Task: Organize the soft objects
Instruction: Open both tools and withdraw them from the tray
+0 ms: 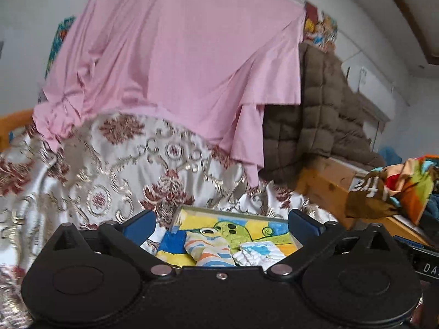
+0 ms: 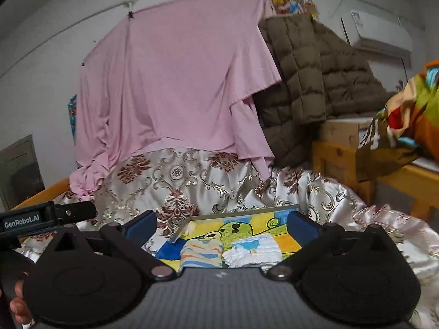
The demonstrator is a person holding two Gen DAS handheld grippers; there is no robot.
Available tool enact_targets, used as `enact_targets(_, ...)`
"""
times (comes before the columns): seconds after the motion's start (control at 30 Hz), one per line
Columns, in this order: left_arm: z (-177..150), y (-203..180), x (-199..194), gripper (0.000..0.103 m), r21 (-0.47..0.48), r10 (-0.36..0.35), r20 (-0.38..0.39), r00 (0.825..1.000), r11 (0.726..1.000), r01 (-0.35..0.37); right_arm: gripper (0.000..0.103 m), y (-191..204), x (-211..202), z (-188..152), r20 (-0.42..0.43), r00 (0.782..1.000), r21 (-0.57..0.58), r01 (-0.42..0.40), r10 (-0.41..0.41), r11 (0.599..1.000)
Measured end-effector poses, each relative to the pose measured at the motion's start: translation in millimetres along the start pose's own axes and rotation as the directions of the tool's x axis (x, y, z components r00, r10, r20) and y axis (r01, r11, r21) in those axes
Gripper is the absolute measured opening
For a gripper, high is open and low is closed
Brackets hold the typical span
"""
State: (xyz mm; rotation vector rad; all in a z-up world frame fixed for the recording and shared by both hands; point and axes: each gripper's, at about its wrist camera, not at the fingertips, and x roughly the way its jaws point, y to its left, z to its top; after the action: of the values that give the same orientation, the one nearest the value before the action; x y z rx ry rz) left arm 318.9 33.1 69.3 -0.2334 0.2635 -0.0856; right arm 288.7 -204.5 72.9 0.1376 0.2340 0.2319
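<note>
Hidden or cut off:
- Tray (image 1: pixel 192 209): near edge behind the left tool (image 1: pixel 222 223) body, lower centre; likewise behind the right tool (image 2: pixel 222 223).
- Striped cloth (image 1: pixel 211 252), white cloth (image 1: pixel 260 253): near ends covered by tool bodies.
- Pink sheet (image 1: pixel 175 63): conceals whatever it drapes.
- Quilted brown coat (image 1: pixel 321 115): left part under the sheet.
- Colourful fabric (image 2: pixel 411 120): cut by right frame edge; its lettering partly legible.
- Hand (image 2: pixel 19 304): lower left, mostly out of frame.
- Patterned bedspread (image 1: pixel 118 164): left portion blurred.
</note>
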Motion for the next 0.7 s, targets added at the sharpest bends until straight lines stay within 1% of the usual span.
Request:
enact_targets(0.07,-4,-1,-23,0.102,0.003,0.003,0.022,1.000,1.000,-0.003,0.103,6,-19,-5,0.010,1.000,-0.009,-0.002,0.002,1.000)
enact_targets(0.2,-16,1,-65,0.102,-0.002,0.003,0.045,0.999,1.000,-0.003,0.103,24,-51,-17,0.014,1.000,-0.068,0.001,0.000,0.998)
enact_targets(0.37,-35,8,-103,0.102,-0.008,0.022,0.043,0.999,1.000,-0.022,0.103,38,-86,-32,0.026,1.000,-0.079,-0.015,0.017,0.997)
enact_targets(0.47,-46,13,-121,0.102,-0.015,0.029,0.025,0.999,0.999,-0.028,0.103,43,-104,-41,0.029,0.999,-0.089,-0.014,0.017,0.996)
enact_targets(0.6,-59,15,-140,0.102,0.031,0.035,-0.005,0.999,0.999,-0.035,0.103,46,-121,-53,0.020,1.000,-0.104,0.002,0.001,0.995)
enact_targets(0.7,-67,17,-151,0.102,0.048,0.038,-0.025,0.999,0.998,-0.037,0.103,45,-132,-58,0.017,1.000,-0.096,0.008,-0.007,0.995)
